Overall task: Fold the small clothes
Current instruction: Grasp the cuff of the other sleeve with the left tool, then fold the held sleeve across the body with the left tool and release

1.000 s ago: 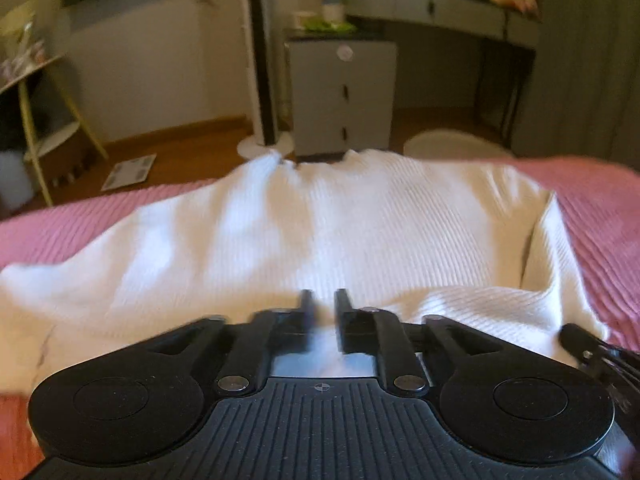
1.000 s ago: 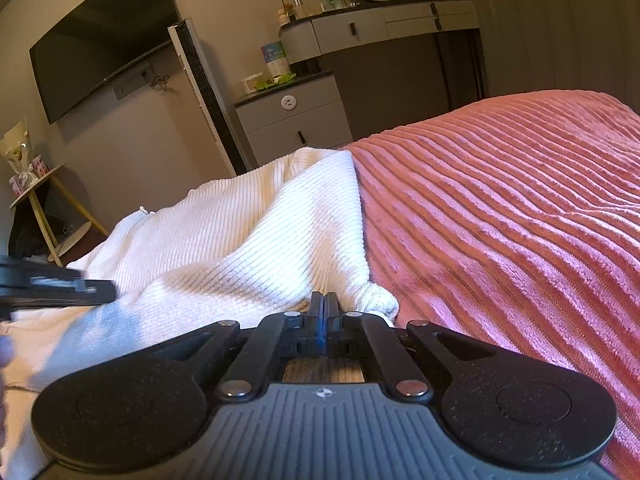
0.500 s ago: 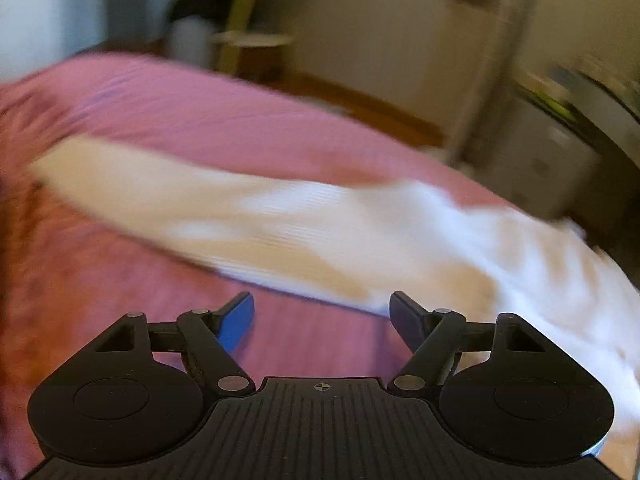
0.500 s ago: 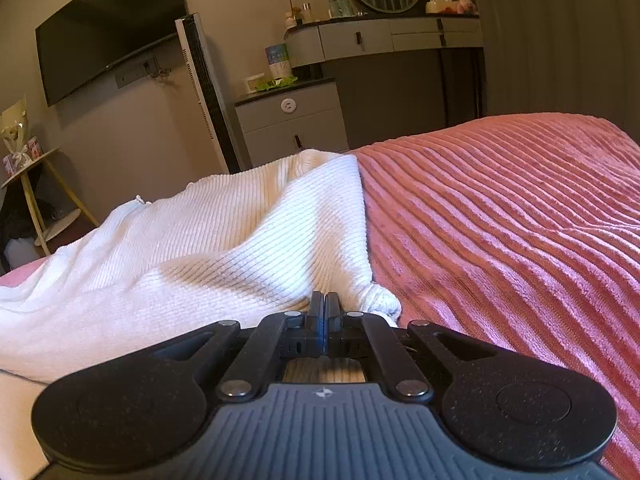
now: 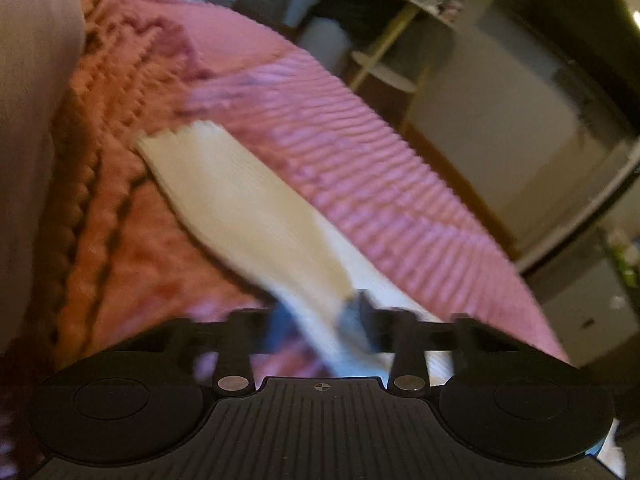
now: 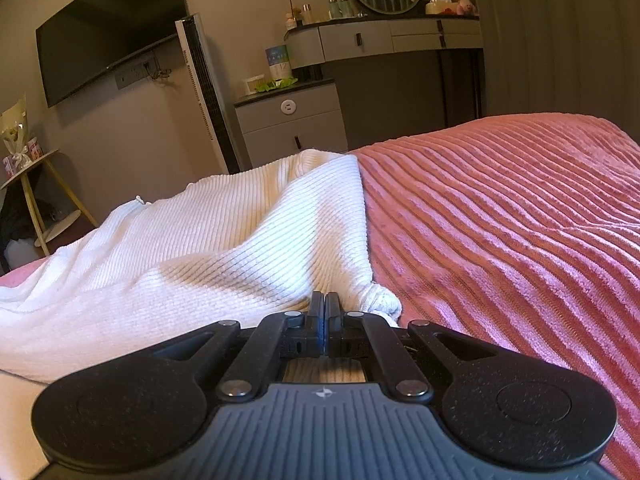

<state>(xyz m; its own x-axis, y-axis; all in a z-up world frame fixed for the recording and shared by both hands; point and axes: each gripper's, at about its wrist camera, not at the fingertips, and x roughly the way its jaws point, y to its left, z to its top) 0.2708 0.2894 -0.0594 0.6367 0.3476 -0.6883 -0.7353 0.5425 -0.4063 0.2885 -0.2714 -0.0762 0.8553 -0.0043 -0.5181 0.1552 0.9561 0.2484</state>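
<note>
A white ribbed sweater [image 6: 240,248] lies spread on a pink ribbed bedspread [image 6: 500,220]. My right gripper [image 6: 324,300] is shut on the sweater's near corner, where the fabric bunches into a small knot [image 6: 380,300] beside the fingertips and folds run up to them. In the blurred left wrist view one sleeve [image 5: 240,208] stretches away to the upper left over the bedspread [image 5: 360,168]. My left gripper [image 5: 320,316] has that sleeve between its fingers; its jaws are closing and the fabric narrows where they press it.
An orange knitted blanket [image 5: 120,200] and a beige shape [image 5: 32,120] lie left of the sleeve. Beyond the bed stand a grey nightstand [image 6: 292,120], a dressing table [image 6: 400,36], a tower fan [image 6: 204,92], a wall television [image 6: 108,52] and a small side table [image 6: 36,184].
My left gripper swung from the sweater's hem over to the sleeve, rolling as it went, opened wide and has closed in around the sleeve. The right gripper has stayed put.
</note>
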